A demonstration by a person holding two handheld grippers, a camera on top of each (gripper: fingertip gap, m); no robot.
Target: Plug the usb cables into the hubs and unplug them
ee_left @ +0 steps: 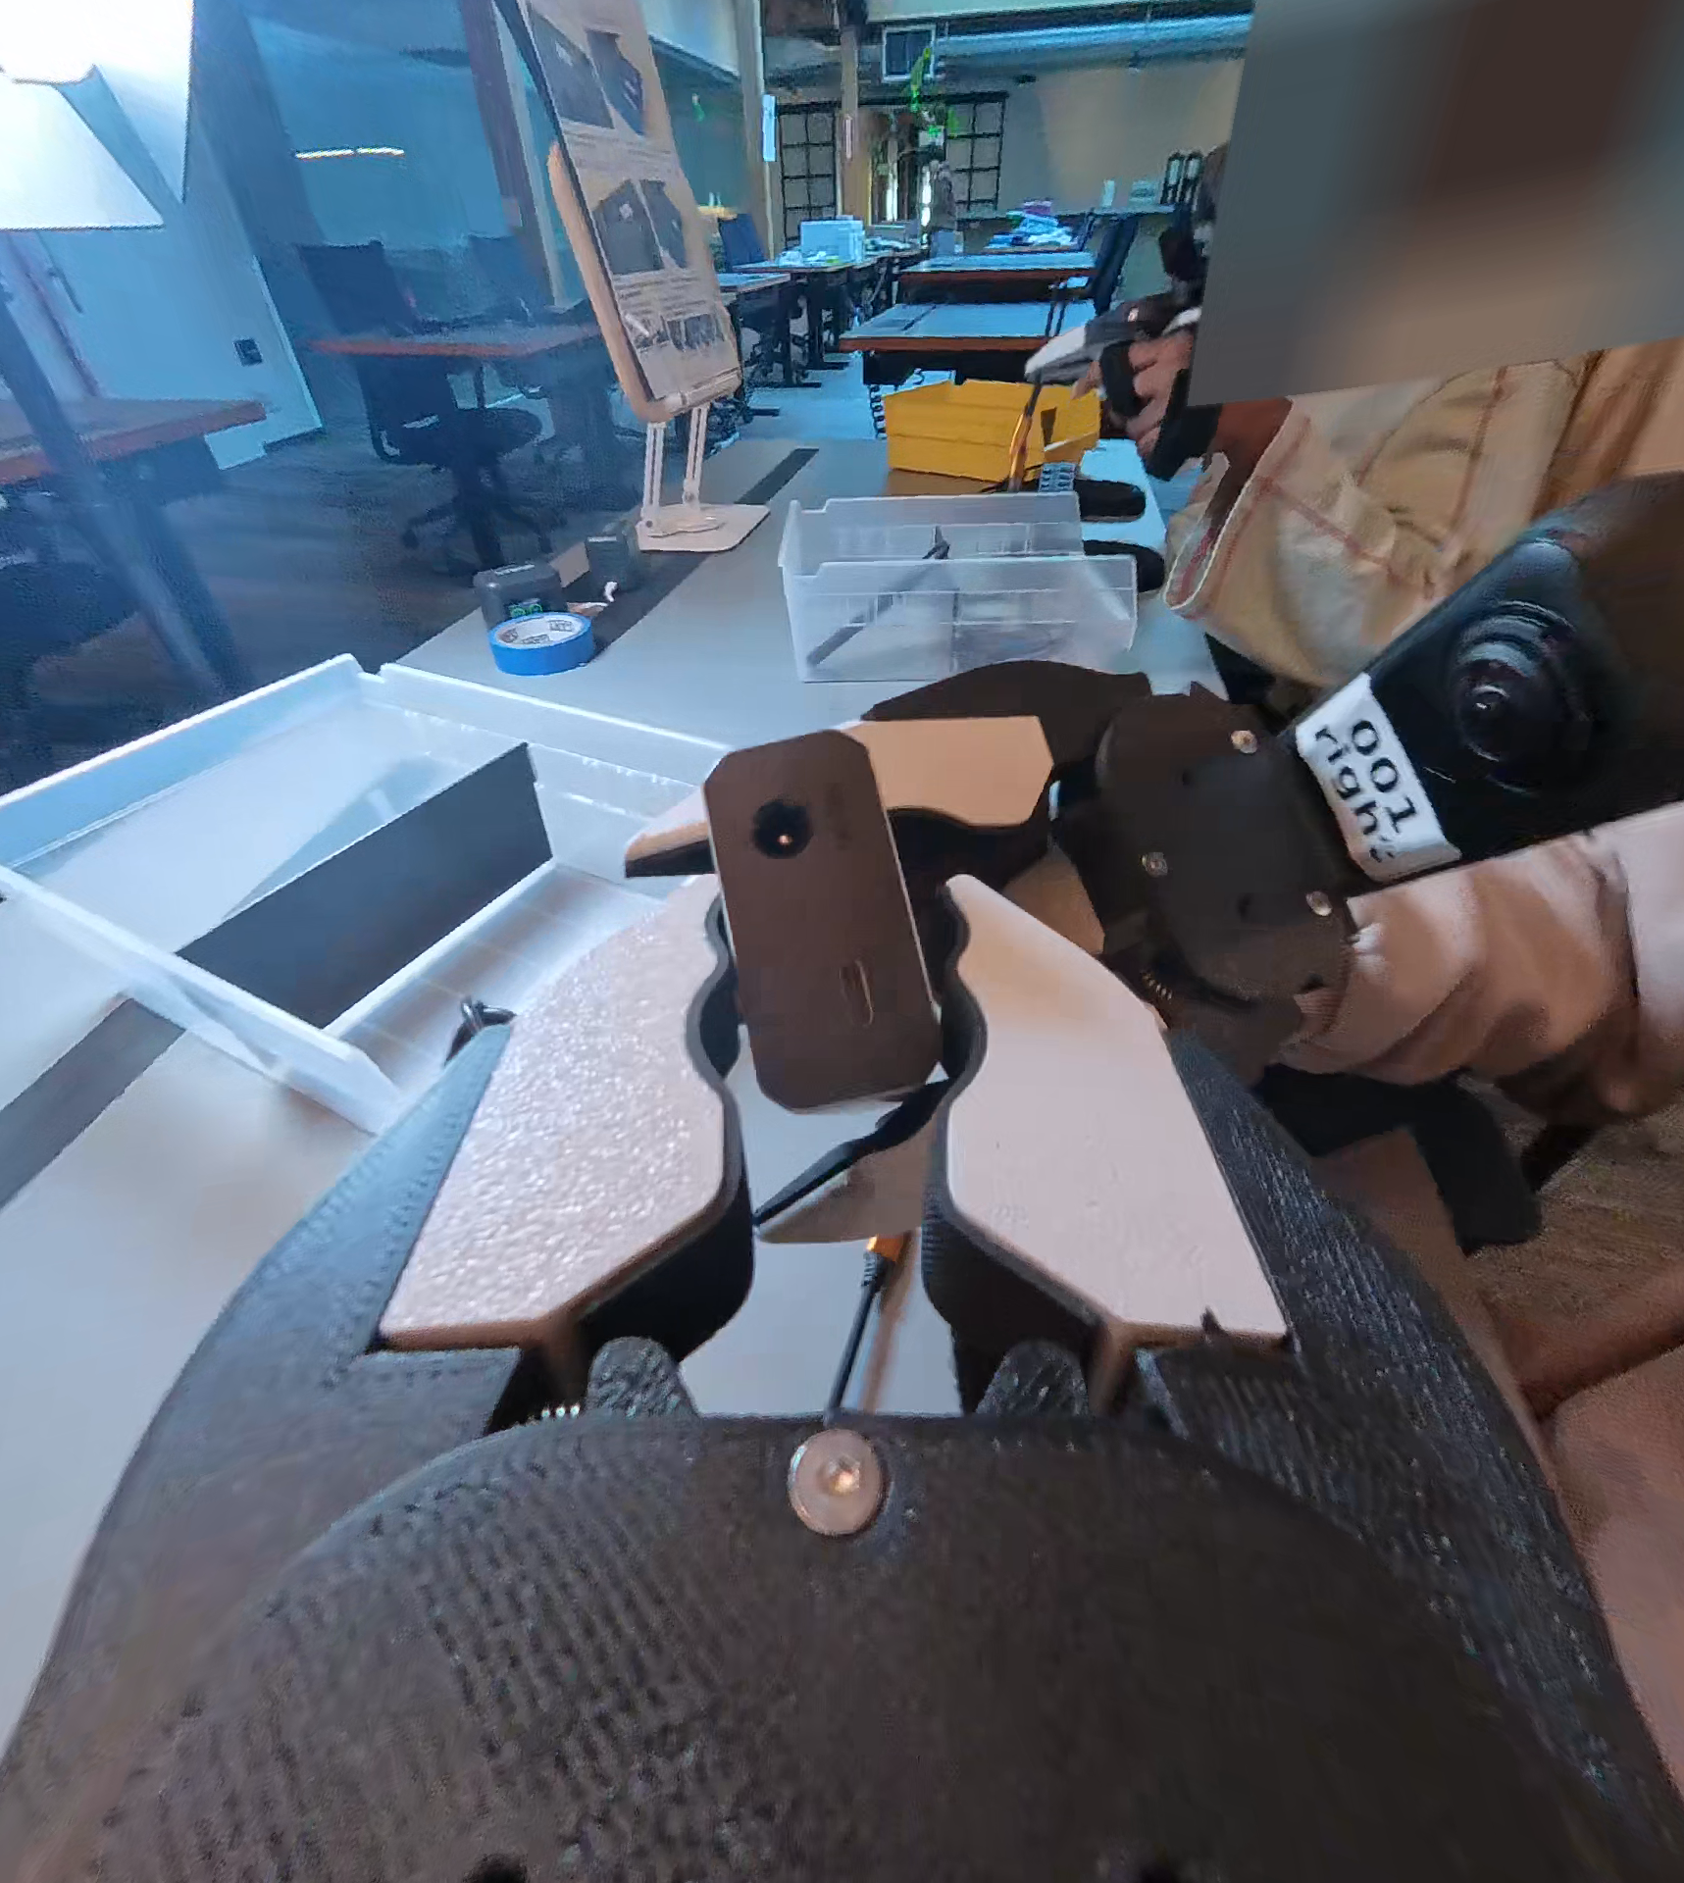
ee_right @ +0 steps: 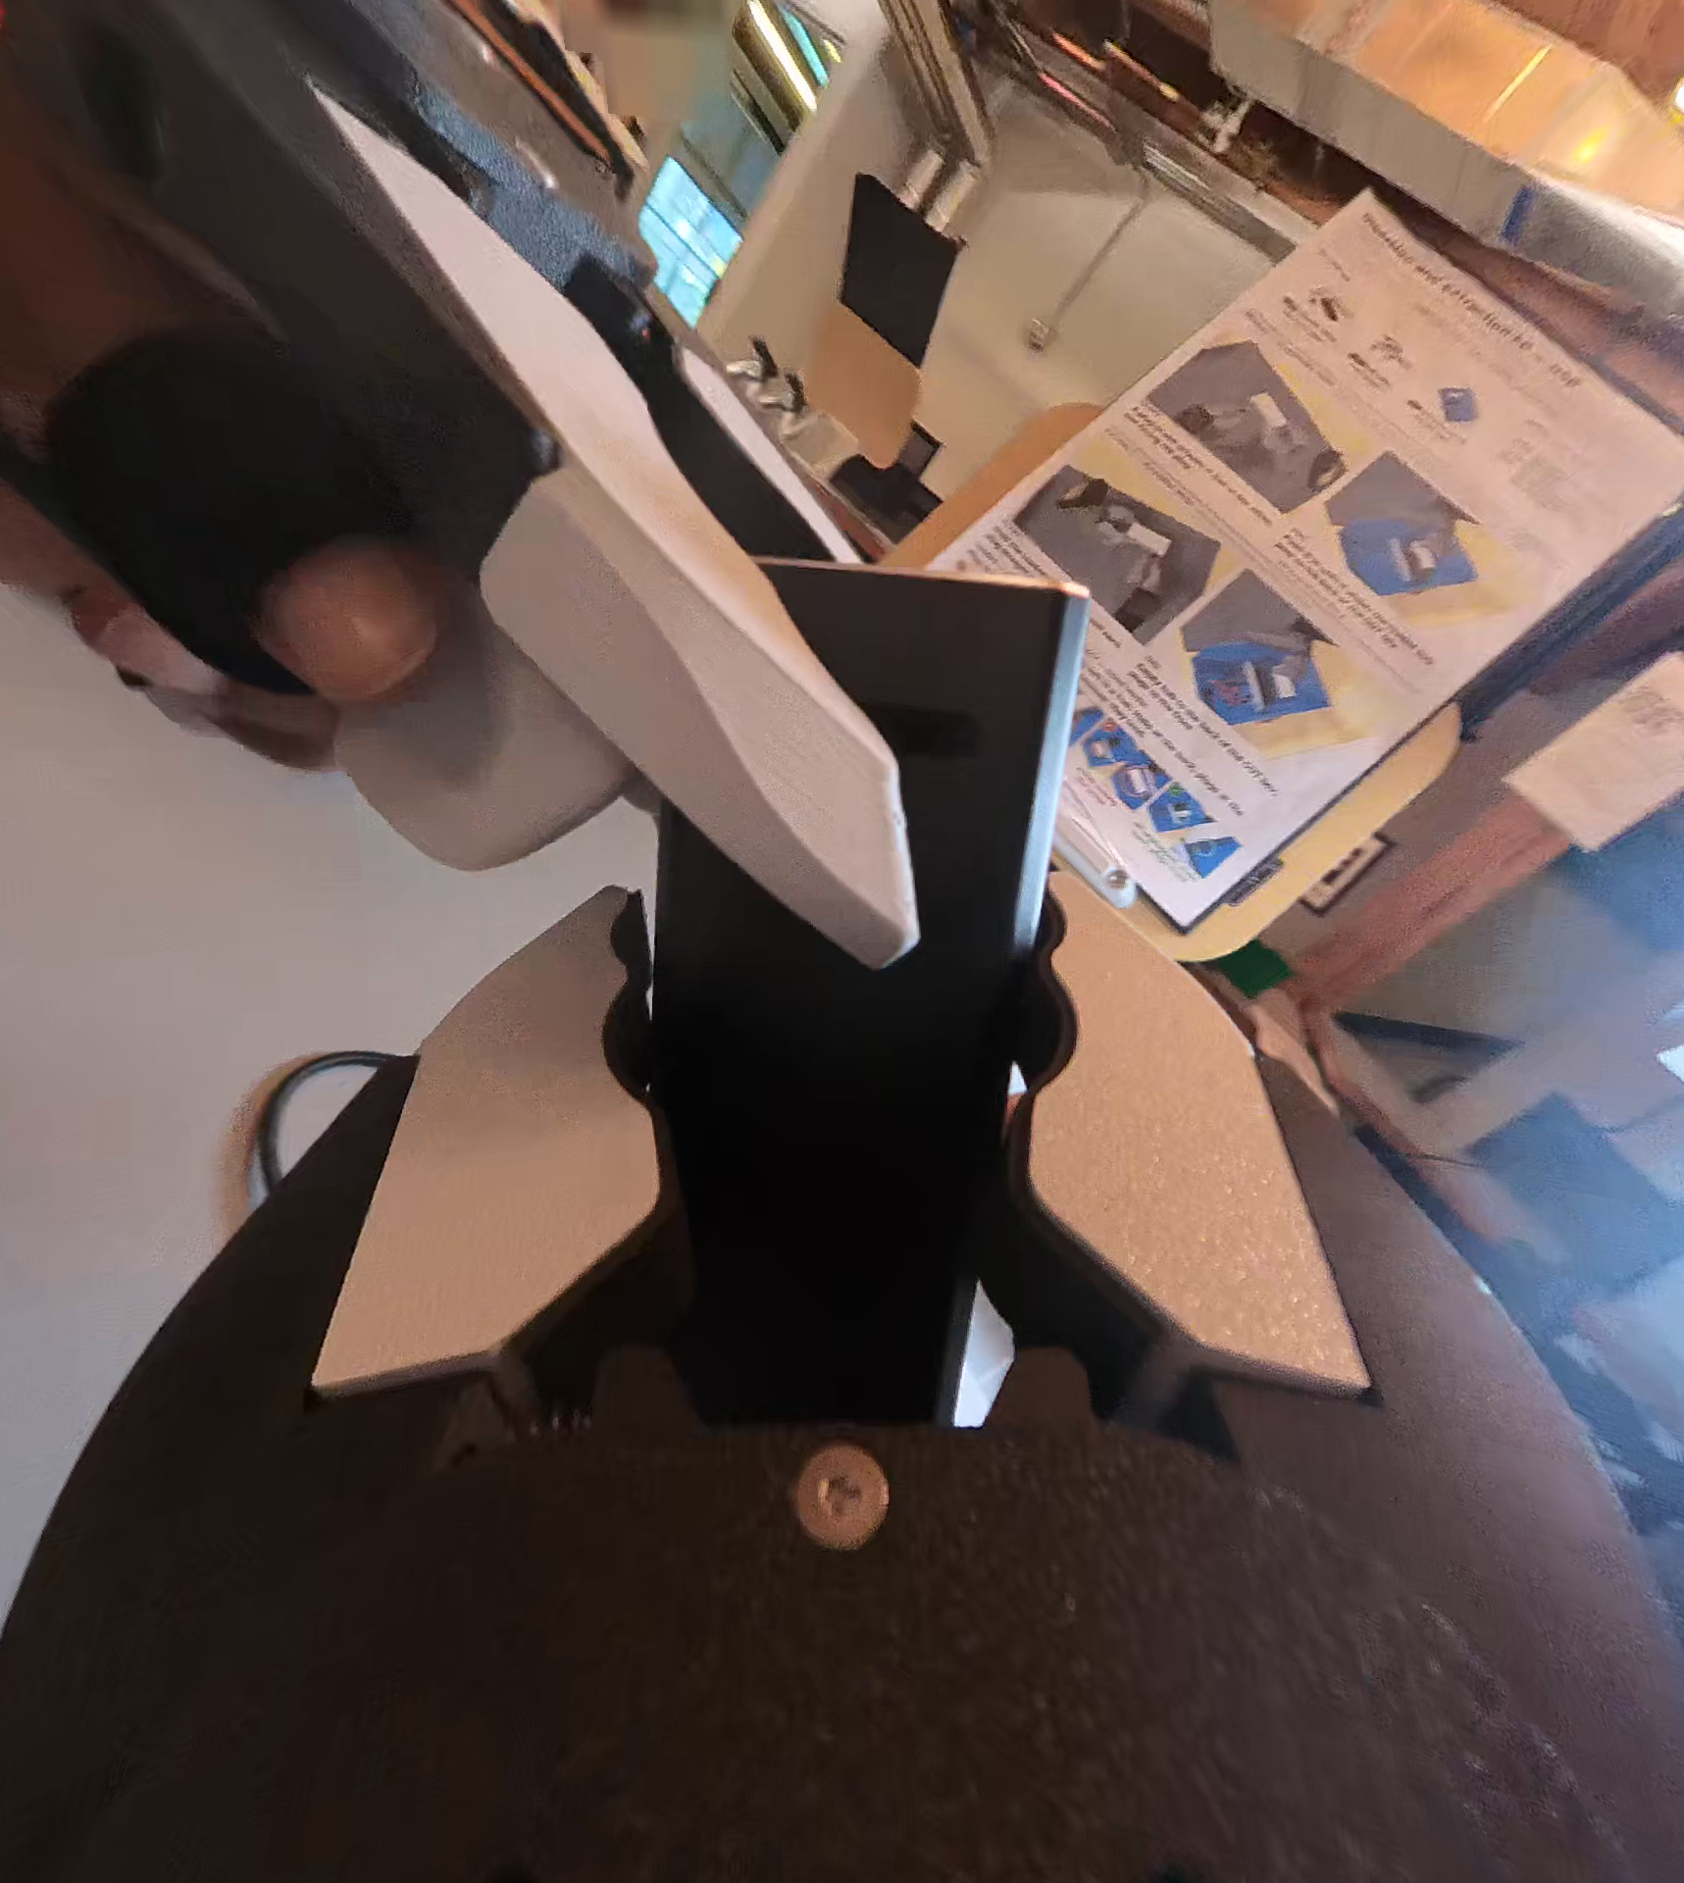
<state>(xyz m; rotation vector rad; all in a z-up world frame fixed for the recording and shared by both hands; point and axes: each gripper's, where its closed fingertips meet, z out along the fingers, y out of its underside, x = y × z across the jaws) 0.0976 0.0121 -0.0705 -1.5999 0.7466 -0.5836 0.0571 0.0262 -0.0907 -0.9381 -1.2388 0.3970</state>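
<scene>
A flat dark USB hub (ee_left: 807,917) with a round socket and a slot is held above the white table (ee_left: 53,1325). My left gripper (ee_left: 837,1019) is shut on its lower part. The right gripper comes in from the right, and its white fingers (ee_left: 939,759) clamp the same hub from above and below. In the right wrist view my right gripper (ee_right: 837,968) is shut on the hub (ee_right: 817,1172), and a left gripper finger (ee_right: 715,734) crosses it. A thin black cable with an orange tip (ee_left: 868,1294) lies below, apart from the hub.
A clear tray with a black divider (ee_left: 236,846) lies to the left. A blue tape roll (ee_left: 542,642), a clear bin (ee_left: 950,601) and a yellow bin (ee_left: 980,428) stand farther back. An instruction sheet on a stand (ee_left: 634,204) is behind. A person in beige (ee_left: 1428,489) works at the right.
</scene>
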